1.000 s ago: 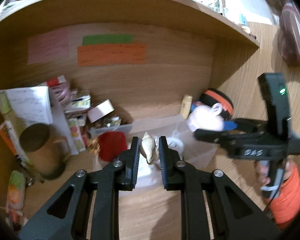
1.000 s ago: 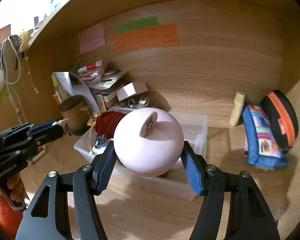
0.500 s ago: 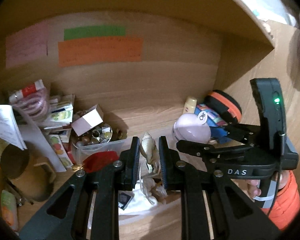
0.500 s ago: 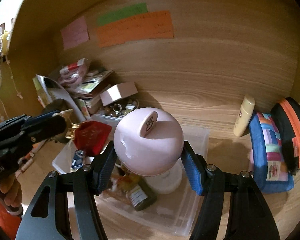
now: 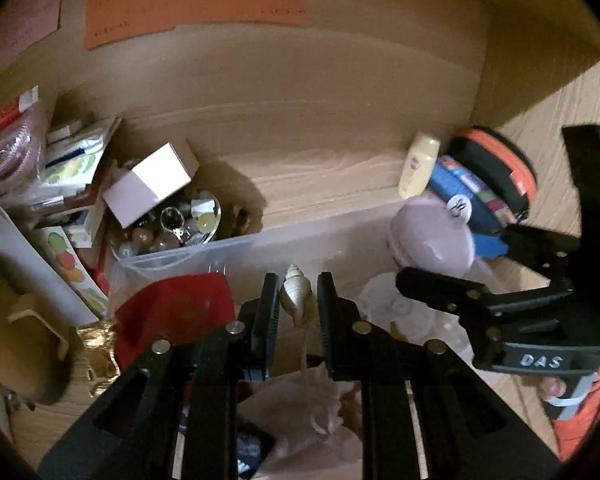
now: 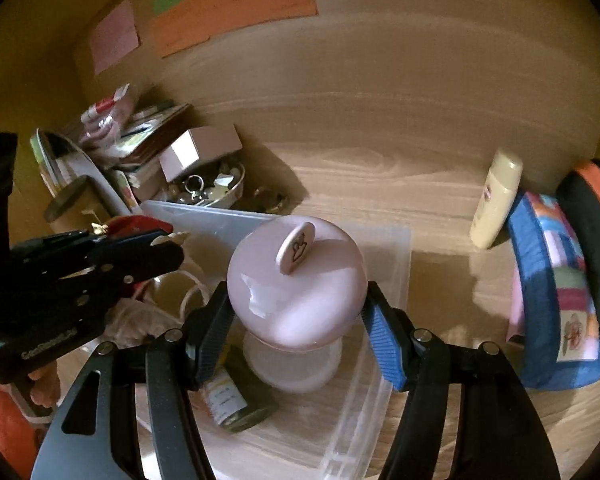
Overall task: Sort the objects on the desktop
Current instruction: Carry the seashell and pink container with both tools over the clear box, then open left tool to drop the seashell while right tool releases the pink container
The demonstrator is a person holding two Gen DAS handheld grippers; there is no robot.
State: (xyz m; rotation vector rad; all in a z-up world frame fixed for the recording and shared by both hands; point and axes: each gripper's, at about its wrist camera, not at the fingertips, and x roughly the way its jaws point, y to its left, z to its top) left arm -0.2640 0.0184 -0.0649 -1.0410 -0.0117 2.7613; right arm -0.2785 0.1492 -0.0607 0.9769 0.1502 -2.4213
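My left gripper (image 5: 298, 300) is shut on a small cream spiral seashell (image 5: 296, 298), held over the clear plastic bin (image 5: 188, 254); it also shows as a black shape at the left of the right wrist view (image 6: 162, 248). My right gripper (image 6: 296, 312) is shut on a round pale pink object (image 6: 296, 288) with a small oval tag on top, hanging over the same clear bin (image 6: 396, 264). In the left wrist view that pink object (image 5: 432, 240) sits at the right, between the right gripper's fingers. In the bin lie a red pouch (image 5: 176, 316), a small dark bottle (image 6: 236, 400) and a white round item.
The wooden alcove holds a cluttered pile at the left: a pink box (image 6: 200, 150), a dish of trinkets (image 6: 208, 192), papers, a brown cup (image 6: 74, 204). At the right stand a cream tube (image 6: 496, 196), a patchwork blue pouch (image 6: 552, 292) and a black-and-orange case (image 6: 592, 232). Coloured notes hang on the back wall.
Both grippers have moved forward and down into the alcove, keeping their loads. The bin and its contents now lie directly beneath them, and the back wall looks closer.
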